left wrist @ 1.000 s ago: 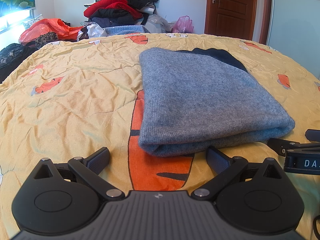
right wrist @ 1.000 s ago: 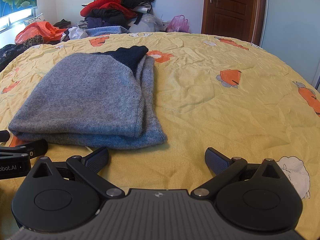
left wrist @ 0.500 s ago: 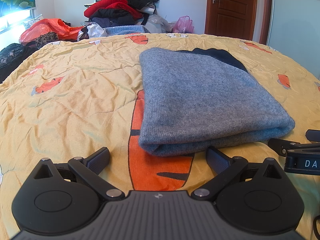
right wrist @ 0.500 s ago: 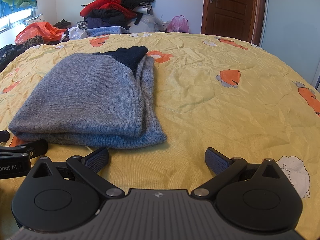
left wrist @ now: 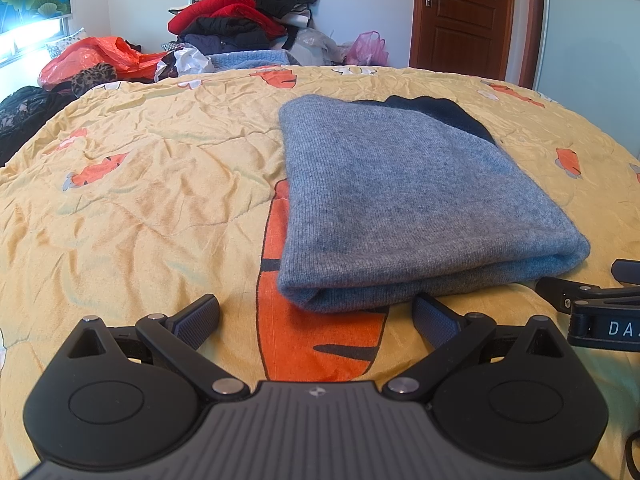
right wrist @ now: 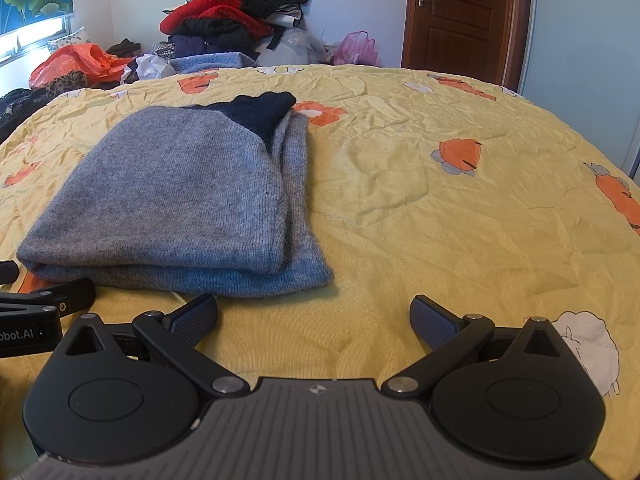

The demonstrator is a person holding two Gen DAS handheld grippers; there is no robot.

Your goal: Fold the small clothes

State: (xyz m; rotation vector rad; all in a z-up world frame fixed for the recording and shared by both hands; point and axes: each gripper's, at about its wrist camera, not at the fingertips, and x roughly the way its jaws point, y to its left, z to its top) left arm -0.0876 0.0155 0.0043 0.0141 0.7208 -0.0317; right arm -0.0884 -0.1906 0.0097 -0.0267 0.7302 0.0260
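Observation:
A grey knit sweater (left wrist: pixel 404 200) with a dark navy part at its far end lies folded in a flat stack on the yellow bedspread (left wrist: pixel 140 184). My left gripper (left wrist: pixel 316 318) stands open just short of the sweater's near folded edge, nothing between its fingers. In the right wrist view the same sweater (right wrist: pixel 172 196) lies ahead to the left. My right gripper (right wrist: pixel 314 318) is open over bare bedspread (right wrist: pixel 440 220), just right of the sweater's near corner. Each gripper shows at the edge of the other's view.
A heap of red, black and blue clothes (left wrist: pixel 240 20) and plastic bags (left wrist: pixel 96 60) sits beyond the far side of the bed. A brown wooden door (left wrist: pixel 464 16) stands at the back right. The bedspread carries orange carrot prints (left wrist: pixel 320 340).

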